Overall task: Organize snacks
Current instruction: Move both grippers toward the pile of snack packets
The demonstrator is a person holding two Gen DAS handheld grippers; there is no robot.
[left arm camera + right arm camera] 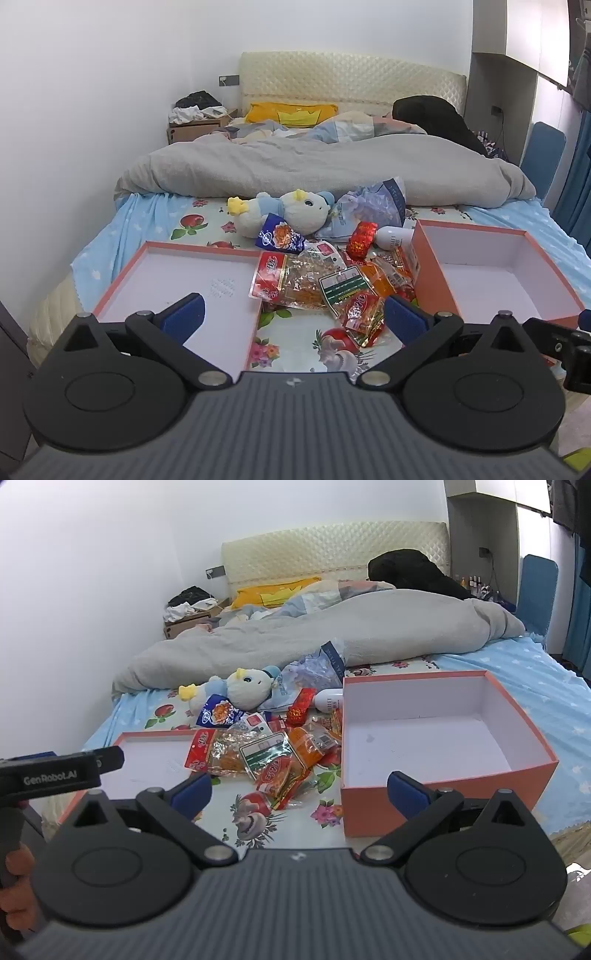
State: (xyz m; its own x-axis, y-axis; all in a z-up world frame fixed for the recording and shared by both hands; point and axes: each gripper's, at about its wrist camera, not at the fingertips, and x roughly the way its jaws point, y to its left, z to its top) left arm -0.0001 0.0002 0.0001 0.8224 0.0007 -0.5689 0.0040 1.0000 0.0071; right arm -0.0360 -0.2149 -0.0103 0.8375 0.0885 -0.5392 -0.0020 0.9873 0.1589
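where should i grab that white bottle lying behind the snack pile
Grip the white bottle across its round body, near the end that shows. It lies on its side against the orange box, so that side is blocked and the other end looks tucked under the red packet. Best to come from above, one of the tongs on the near flank and one on the far flank. Both tongs stand open.

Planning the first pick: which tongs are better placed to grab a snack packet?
Slightly the left tongs: open, with the snack pile between their fingers. The right tongs, also open, face more toward the deep box.
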